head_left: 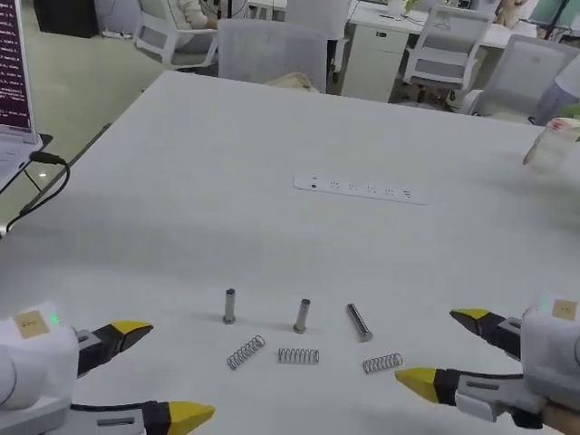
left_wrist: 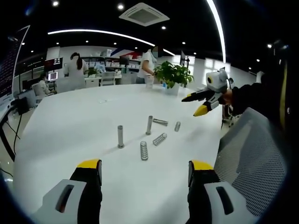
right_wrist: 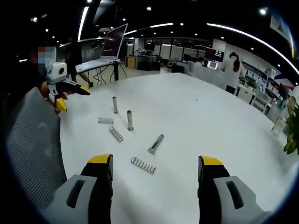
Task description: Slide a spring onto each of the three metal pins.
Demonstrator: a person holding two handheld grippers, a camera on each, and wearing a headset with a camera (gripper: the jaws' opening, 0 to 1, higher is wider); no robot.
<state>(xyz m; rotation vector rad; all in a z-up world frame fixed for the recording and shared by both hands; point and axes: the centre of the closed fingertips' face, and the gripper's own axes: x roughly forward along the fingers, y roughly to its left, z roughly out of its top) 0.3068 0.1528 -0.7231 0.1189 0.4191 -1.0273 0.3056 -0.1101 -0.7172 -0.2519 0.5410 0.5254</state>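
The left gripper (head_left: 166, 372) and right gripper (head_left: 441, 346) gape wide, empty; I'd pinch the lower-right spring (head_left: 381, 363) lightly, mid-coil.

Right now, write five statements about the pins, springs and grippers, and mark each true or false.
1. The left pin and the middle pin stand upright; the right pin lies on its side. True.
2. A spring already sits on the left pin. False: the left spring, the middle spring and the right spring all lie loose on the table.
3. The left gripper is shut on a spring. False: its jaws stand open and hold nothing.
4. The right gripper is open. True.
5. A white power strip lies on the table beyond the pins. True.
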